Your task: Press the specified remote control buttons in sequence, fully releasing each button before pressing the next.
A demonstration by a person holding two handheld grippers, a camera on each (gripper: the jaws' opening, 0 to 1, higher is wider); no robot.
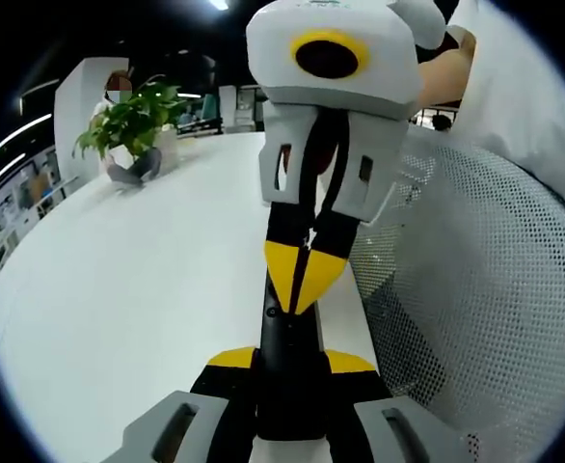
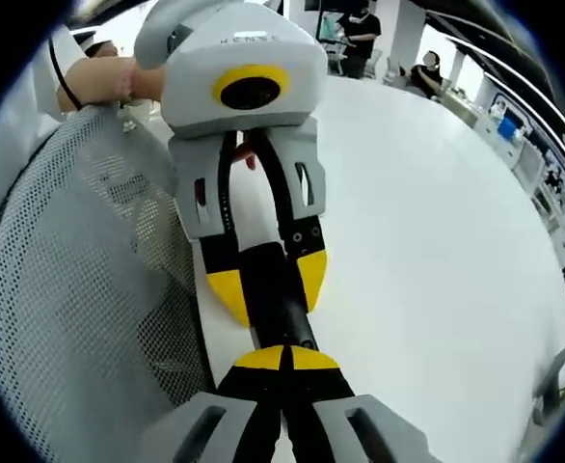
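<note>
Progress on the button sequence: how far along is it?

Hard to count. The slim black remote control (image 1: 287,328) is off the white tabletop (image 1: 119,309), clamped lengthwise in the left tool (image 1: 290,362). The right tool (image 1: 302,275) comes in from 12 o'clock in the left gripper view, yellow tips pinched together and empty, its point resting on the remote's face. I judge one press is under way; which button, or how many are done, I cannot read, since the keypad is too dark.

What is left, then?

At least lifting fully clear of this button, then any later ones in the sequence.

Does the right gripper view agree?

Yes: the right tool (image 2: 282,359) at 6 o'clock, clenched on nothing, touches the remote (image 2: 281,309), with the left tool (image 2: 268,285) gripping it just beyond.

Anything in the way?

A grey mesh chair back (image 1: 485,289) sits close at 3 o'clock, beside the tabletop's edge. A green potted plant (image 1: 133,125) stands well apart at 10 o'clock.
</note>
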